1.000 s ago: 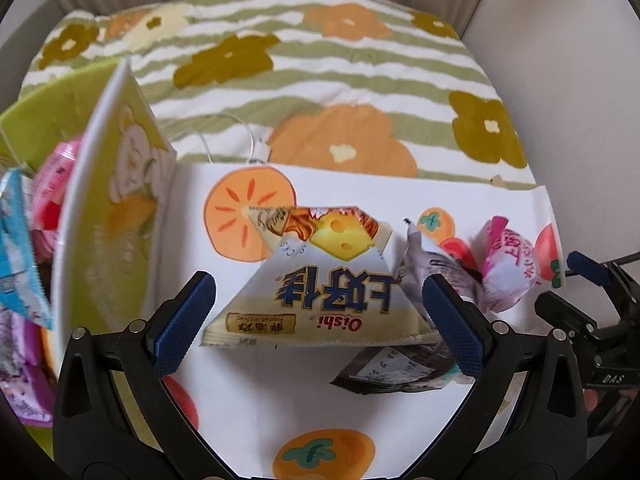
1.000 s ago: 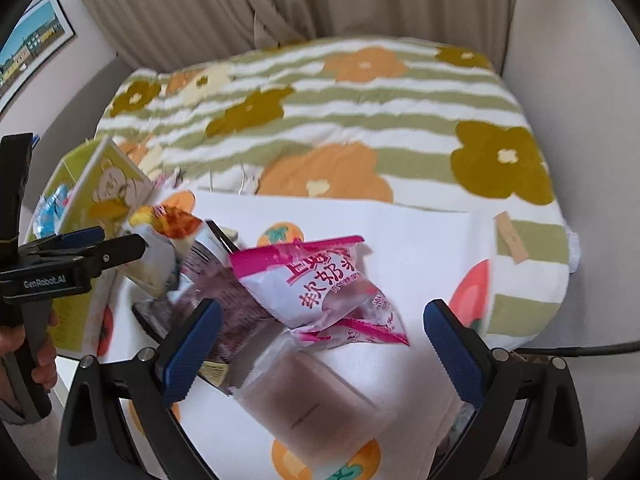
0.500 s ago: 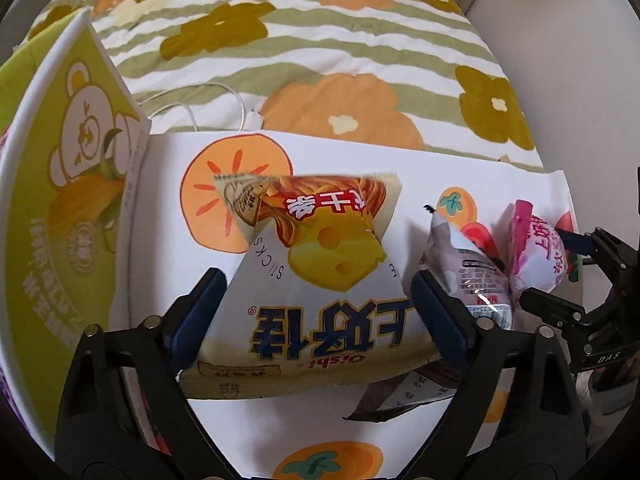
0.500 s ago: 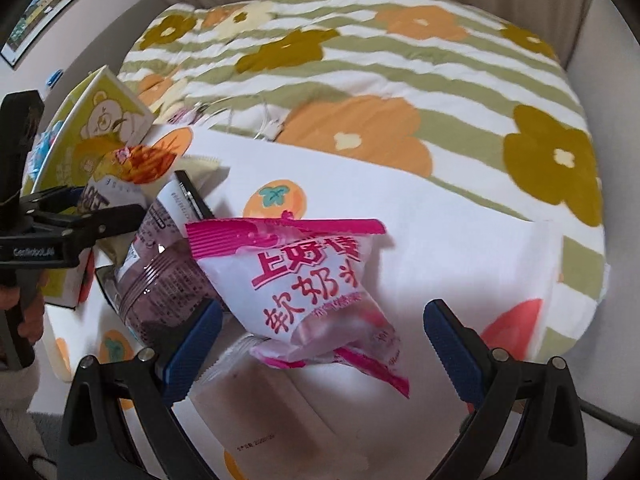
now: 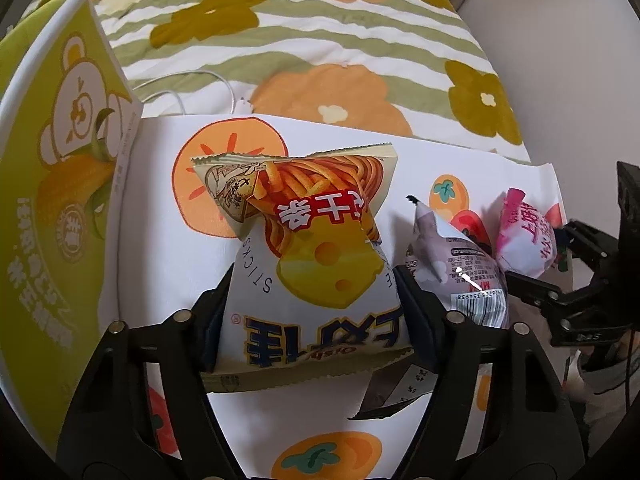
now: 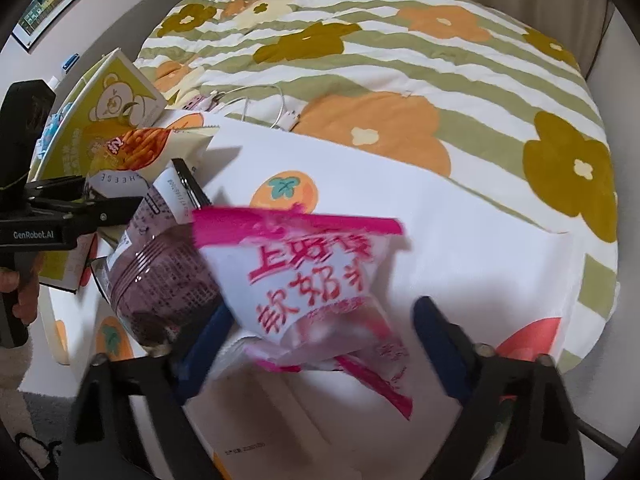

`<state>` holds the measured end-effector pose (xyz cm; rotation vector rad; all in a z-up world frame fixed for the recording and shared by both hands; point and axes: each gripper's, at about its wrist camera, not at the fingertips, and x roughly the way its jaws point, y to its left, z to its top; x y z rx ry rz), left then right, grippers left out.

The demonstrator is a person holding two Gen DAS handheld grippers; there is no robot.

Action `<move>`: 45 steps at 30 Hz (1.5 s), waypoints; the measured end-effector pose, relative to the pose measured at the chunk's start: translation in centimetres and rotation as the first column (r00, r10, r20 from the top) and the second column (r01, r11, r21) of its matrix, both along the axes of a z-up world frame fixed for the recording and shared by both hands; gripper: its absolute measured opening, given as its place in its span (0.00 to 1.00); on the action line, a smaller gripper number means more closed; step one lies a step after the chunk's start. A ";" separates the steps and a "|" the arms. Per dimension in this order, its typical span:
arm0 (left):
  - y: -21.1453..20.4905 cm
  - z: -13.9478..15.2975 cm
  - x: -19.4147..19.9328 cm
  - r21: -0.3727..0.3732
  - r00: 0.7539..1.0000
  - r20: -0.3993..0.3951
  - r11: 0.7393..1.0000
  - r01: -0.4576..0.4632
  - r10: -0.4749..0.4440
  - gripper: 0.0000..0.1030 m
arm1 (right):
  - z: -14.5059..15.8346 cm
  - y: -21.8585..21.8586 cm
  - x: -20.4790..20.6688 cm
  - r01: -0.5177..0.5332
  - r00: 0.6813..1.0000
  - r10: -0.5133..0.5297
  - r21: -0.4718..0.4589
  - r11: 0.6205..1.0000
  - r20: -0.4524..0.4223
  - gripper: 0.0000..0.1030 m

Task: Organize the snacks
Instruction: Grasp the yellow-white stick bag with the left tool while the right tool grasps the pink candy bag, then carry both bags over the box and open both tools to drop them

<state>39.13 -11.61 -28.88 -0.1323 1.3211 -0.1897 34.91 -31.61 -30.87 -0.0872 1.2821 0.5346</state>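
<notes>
My left gripper is shut on the lower end of a cheese sticks bag, which stands up between the fingers over the white persimmon cloth. A purple bag and a pink-and-white bag lie just to its right. In the right wrist view my right gripper straddles the pink-and-white bag; its fingers are narrowed around it, with the right pad still apart from it. The purple bag lies against the pink one's left side. The left gripper shows at the left.
A yellow-green bear carton stands open at the left, also in the right wrist view. A white cable lies on the striped flower blanket behind. A flat white packet lies under the pink bag.
My left gripper moved forward and closed on the cheese sticks bag, tipping it upright. My right gripper moved in over the pink-and-white bag and its fingers narrowed around it.
</notes>
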 end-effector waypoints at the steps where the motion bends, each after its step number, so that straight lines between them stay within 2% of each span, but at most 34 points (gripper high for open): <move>1: 0.1 0.1 0.0 -0.002 1.000 0.002 1.000 -0.004 0.004 0.66 | -0.2 0.2 -0.1 -0.008 1.000 0.008 -0.012 1.000 -0.006 0.68; 5: 0.5 0.8 -0.2 0.001 1.000 0.026 1.000 -0.016 0.016 0.65 | -0.1 0.5 -0.4 -0.015 1.000 0.015 -0.031 0.999 0.013 0.56; 9: 0.6 2.0 -0.4 0.001 0.998 0.058 1.000 -0.020 0.020 0.65 | 0.2 0.3 -0.7 0.014 0.999 -0.012 -0.044 0.999 0.034 0.54; 13: 0.7 4.2 -0.8 -0.013 0.993 0.112 1.000 -0.025 0.027 0.65 | 2.1 -0.5 -1.2 0.087 0.992 -0.084 -0.021 0.996 0.091 0.53; 17: 0.6 7.3 -1.8 -0.017 0.983 0.181 1.000 -0.022 0.024 0.65 | 5.2 -0.7 -2.0 0.147 0.977 -0.144 -0.003 0.989 0.159 0.53; 18: 0.7 8.3 -2.2 -0.020 0.979 0.201 1.000 -0.020 0.023 0.65 | 6.5 -0.6 -2.4 0.163 0.967 -0.158 -0.011 0.986 0.198 0.53; 22: 1.4 12.8 -4.4 -0.027 0.955 0.294 0.999 -0.026 0.033 0.65 | 10.5 -0.5 -3.7 0.215 0.937 -0.206 -0.002 0.977 0.281 0.53; 27: 3.5 17.5 -7.4 -0.010 0.925 0.376 0.998 -0.061 0.060 0.65 | 15.0 0.9 -5.4 0.214 0.911 -0.212 0.033 0.976 0.355 0.53; 31: 6.4 20.1 -9.7 0.000 0.909 0.409 0.995 -0.095 0.087 0.65 | 17.8 3.9 -7.2 0.170 0.898 -0.176 0.051 0.984 0.402 0.53; 38: 13.8 22.8 -12.3 -0.006 0.882 0.447 0.986 -0.165 0.150 0.65 | 20.5 10.3 -9.1 0.104 0.897 -0.144 0.117 0.988 0.419 0.53; 41: 17.4 22.9 -12.7 0.005 0.881 0.447 0.985 -0.173 0.153 0.65 | 21.3 14.4 -9.7 0.078 0.895 -0.131 0.139 0.987 0.426 0.53; 45: 22.7 22.1 -12.7 0.029 0.894 0.424 0.984 -0.177 0.148 0.65 | 21.5 19.8 -10.2 0.064 0.899 -0.128 0.163 0.984 0.419 0.53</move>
